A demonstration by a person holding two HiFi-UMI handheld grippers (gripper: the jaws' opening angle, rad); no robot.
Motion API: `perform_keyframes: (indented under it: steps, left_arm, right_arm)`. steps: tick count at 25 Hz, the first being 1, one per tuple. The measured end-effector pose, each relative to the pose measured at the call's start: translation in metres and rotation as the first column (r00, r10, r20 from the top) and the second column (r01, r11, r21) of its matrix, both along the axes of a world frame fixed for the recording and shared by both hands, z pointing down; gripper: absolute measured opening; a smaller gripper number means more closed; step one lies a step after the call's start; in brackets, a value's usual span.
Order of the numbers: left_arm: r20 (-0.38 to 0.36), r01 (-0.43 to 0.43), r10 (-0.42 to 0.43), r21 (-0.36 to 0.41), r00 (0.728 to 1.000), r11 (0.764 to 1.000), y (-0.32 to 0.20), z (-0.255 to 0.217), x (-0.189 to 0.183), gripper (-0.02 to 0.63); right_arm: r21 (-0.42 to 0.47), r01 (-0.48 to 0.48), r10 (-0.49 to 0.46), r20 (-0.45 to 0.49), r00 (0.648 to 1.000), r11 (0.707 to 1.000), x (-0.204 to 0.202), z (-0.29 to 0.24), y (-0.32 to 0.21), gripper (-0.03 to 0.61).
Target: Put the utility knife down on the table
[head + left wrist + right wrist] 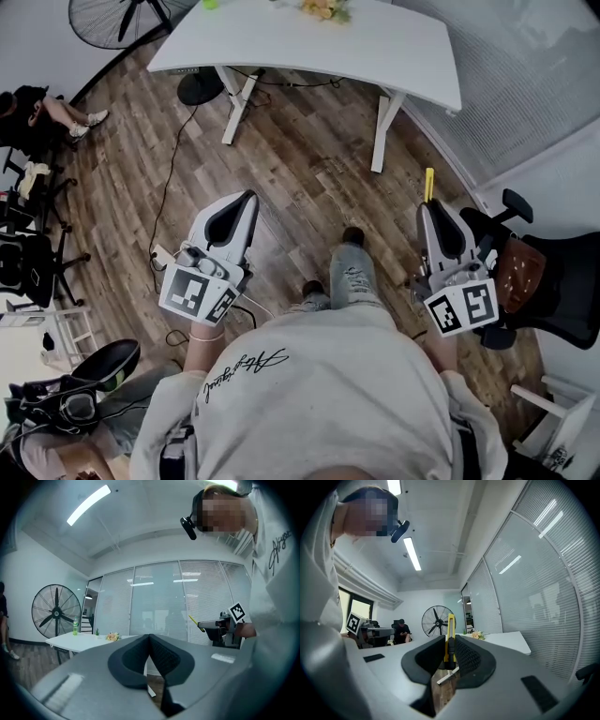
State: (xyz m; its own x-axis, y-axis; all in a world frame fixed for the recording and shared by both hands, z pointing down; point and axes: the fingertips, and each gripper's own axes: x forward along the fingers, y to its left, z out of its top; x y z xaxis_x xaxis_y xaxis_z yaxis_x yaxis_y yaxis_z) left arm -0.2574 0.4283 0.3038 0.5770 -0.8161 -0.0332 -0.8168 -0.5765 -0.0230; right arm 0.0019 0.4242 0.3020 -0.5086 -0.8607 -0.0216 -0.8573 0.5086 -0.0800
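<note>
The utility knife (451, 629) is clamped between the pads of the right tongs (450, 643). Its yellow body stands upright in the right gripper view and juts out past the tips. It is probably held this way so that it can be carried level and then lowered flat. The grip is taken low on the handle, leaving most of the knife's length free ahead of the tongs.

The left tongs (149, 638) are clenched with nothing between them, the two dark pads meeting in a single seam. They are carried beside the body, and no part in the placing is apparent for them.

The white tabletop (375, 47) is seen well ahead of both tongs, across a stretch of wooden floor (300, 159). A small bunch of flowers (323, 9) stands near its far edge. The knife is therefore well short of the tabletop and not over it, pointing roughly toward its right-hand end. By this reading, the carry has to be finished before the knife can be set down. The near part of the tabletop appears bare, so room for the knife is offered there.
</note>
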Motion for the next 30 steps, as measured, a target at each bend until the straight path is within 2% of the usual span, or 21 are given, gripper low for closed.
perform_keyframes:
  steps: [6,12,30]
  left_arm:
    - [0.006,0.011,-0.011,-0.024,1.000,1.000,-0.013,0.008,0.002,-0.002]
    - [0.023,0.032,-0.032,-0.034,0.999,0.999,-0.047,0.009,0.012,-0.002]
    - [0.012,0.065,-0.065,0.001,0.998,0.998,-0.195,-0.005,0.050,-0.002]
  right_arm:
    - [-0.010,0.025,-0.025,0.000,1.000,1.000,-0.003,0.005,-0.021,0.064]
    - [-0.013,0.043,-0.043,0.009,0.999,0.999,0.006,0.009,-0.063,0.064]
    - [0.026,0.084,-0.084,-0.003,0.996,0.996,0.045,-0.006,-0.222,0.064]
